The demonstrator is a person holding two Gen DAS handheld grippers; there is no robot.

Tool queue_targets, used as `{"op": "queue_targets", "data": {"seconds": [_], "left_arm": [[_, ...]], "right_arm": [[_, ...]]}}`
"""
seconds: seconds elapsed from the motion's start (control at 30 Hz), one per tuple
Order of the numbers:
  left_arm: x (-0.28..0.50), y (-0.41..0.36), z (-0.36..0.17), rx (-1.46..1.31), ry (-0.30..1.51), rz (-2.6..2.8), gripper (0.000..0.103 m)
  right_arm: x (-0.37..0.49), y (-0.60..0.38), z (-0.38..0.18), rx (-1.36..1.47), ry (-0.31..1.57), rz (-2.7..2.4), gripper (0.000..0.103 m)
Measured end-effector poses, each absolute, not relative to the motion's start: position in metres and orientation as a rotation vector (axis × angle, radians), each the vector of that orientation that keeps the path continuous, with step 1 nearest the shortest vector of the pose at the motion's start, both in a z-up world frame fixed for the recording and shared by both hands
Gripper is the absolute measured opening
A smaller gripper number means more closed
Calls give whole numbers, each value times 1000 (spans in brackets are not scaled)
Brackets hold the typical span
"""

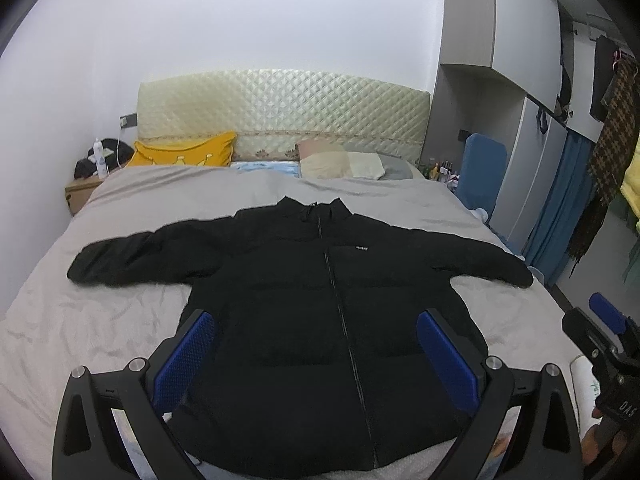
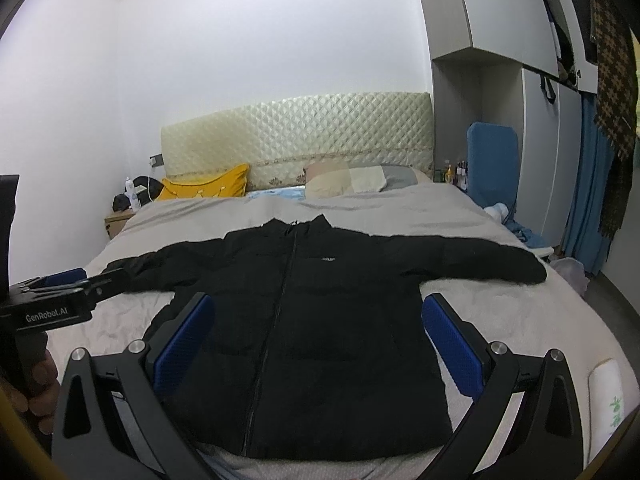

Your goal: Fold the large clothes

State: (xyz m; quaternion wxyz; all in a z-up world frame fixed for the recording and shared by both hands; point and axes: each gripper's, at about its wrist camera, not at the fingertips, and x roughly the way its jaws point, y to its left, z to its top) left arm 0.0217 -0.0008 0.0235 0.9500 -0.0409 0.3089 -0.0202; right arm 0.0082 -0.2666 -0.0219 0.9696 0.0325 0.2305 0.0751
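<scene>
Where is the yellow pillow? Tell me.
In both views the yellow pillow leans on the headboard at the bed's far left, beside the nightstand.

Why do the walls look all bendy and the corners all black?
Left wrist view: the fisheye lens bends the wardrobe edges and rounds the picture, leaving dark corners. Right wrist view: the same curve bows the bed, and the black jacket is so dark its folds barely show. Both sets of tongs, left and right, look huge because they sit closest.
</scene>
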Motion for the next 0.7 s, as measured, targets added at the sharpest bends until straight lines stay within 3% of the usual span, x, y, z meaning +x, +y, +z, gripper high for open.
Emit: {"op": "queue_targets", "data": {"seconds": [0.7], "left_arm": [[58, -2, 86, -29, 496, -36, 102]], "right_arm": [[60, -261, 24, -11, 418, 149, 103]]}}
